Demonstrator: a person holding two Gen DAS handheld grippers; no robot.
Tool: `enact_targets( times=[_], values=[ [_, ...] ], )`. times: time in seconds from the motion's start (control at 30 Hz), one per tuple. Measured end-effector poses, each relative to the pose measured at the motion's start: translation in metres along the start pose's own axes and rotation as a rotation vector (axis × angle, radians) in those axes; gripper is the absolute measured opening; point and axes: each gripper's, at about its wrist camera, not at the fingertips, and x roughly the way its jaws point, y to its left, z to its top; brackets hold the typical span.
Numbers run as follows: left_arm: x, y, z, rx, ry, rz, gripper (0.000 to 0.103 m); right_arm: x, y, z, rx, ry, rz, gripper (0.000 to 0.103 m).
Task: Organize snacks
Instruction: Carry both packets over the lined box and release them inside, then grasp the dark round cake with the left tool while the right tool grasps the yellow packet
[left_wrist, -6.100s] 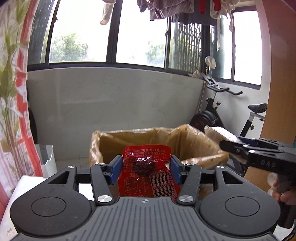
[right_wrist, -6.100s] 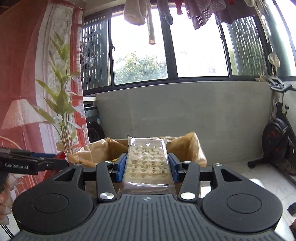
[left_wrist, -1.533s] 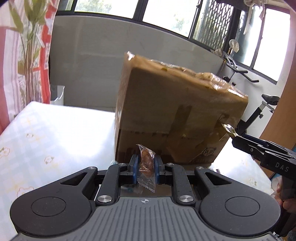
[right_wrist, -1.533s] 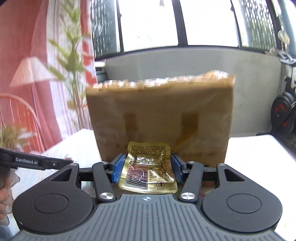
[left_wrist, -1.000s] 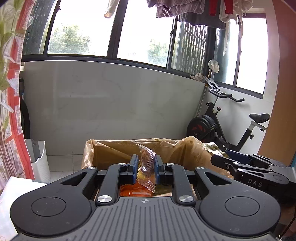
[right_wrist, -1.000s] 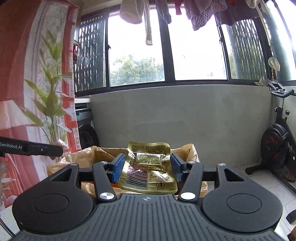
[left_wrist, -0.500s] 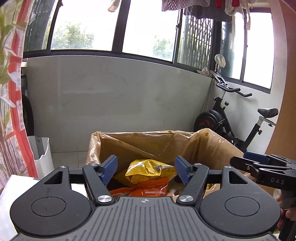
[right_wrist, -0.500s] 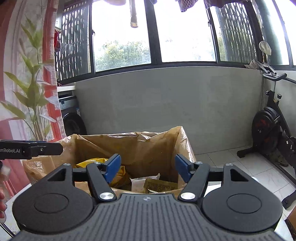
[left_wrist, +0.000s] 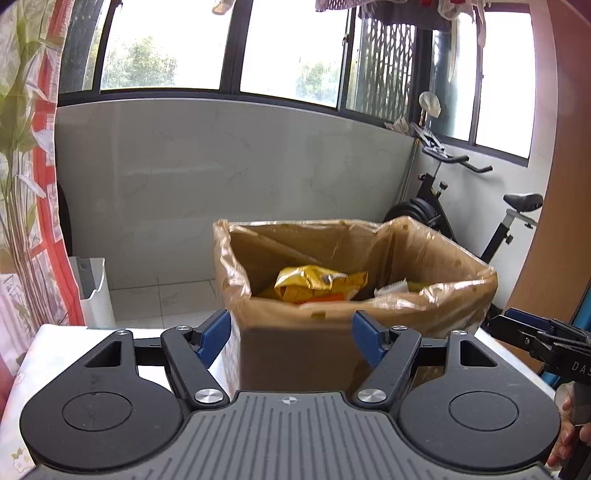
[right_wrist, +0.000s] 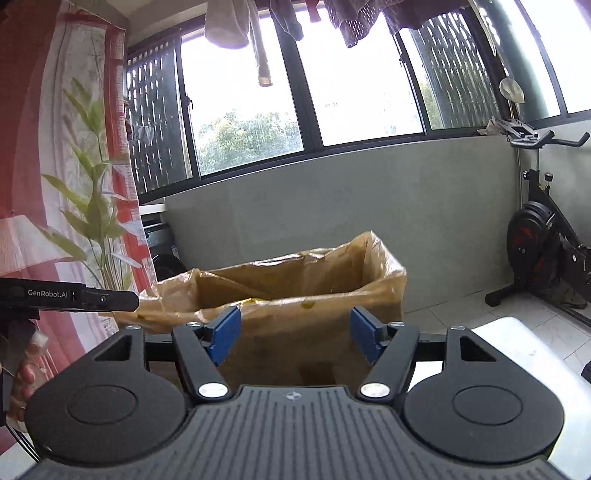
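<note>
A brown cardboard box (left_wrist: 303, 362) lined with clear plastic stands on the table, just ahead of both grippers. Inside it lie a yellow snack bag (left_wrist: 317, 282), an orange packet (left_wrist: 332, 297) and a white packet (left_wrist: 391, 288). My left gripper (left_wrist: 291, 332) faces the box's near wall with its jaws opening and nothing between the blue pads. My right gripper (right_wrist: 294, 332) is open and empty before the same box (right_wrist: 288, 354), whose contents are mostly hidden from this side. Each view shows the other gripper's fingers (left_wrist: 524, 328) at its edge.
The table (left_wrist: 55, 362) has a pale flowered cloth; its right end (right_wrist: 517, 354) shows white. A white bin (left_wrist: 92, 291) and a red-patterned curtain (left_wrist: 37, 184) stand at the left. An exercise bike (left_wrist: 443, 218) is behind on the right, beside a wooden panel (left_wrist: 554, 221).
Both grippers let go of their packets over the box, the left a small brown snack, the right a gold pouch. Both have since drawn back and sunk below the box's rim.
</note>
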Motion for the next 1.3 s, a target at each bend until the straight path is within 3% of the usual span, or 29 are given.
enact_targets(
  times=[0.17,0.3,0.37,0.47,0.63,0.8,0.87,0.97,1.1,1.3],
  values=[
    [0.0,0.013,-0.039,-0.037,0.115,0.012,0.075,0.007,0.008,-0.037,0.001,0.126,0.013,0.068],
    [0.004,0.021,-0.065,-0.058,0.163,0.038,0.073,0.016,0.017,-0.073,-0.028,0.25,0.027,0.066],
    [0.007,0.026,-0.075,-0.091,0.18,0.034,0.073,0.022,0.023,-0.09,-0.047,0.337,0.037,0.058],
    [0.009,0.031,-0.086,-0.122,0.195,0.036,0.073,0.028,0.029,-0.11,-0.064,0.448,0.051,0.055],
    [0.009,0.038,-0.099,-0.139,0.217,0.035,0.073,0.031,0.033,-0.124,-0.064,0.528,0.053,0.055],
    [0.009,0.035,-0.11,-0.138,0.241,0.03,0.073,0.034,0.041,-0.134,-0.117,0.54,0.045,0.054],
    [0.008,0.034,-0.114,-0.139,0.249,0.028,0.073,0.037,0.042,-0.134,-0.137,0.533,0.034,0.041],
    [0.01,0.033,-0.118,-0.136,0.264,0.028,0.073,0.04,0.04,-0.133,-0.15,0.534,0.05,0.038],
    [0.018,0.031,-0.123,-0.128,0.281,0.046,0.073,0.048,0.042,-0.132,-0.207,0.524,0.069,0.036],
    [0.042,0.029,-0.125,-0.137,0.293,0.059,0.075,0.048,0.034,-0.135,-0.175,0.491,0.088,0.036]
  ],
)
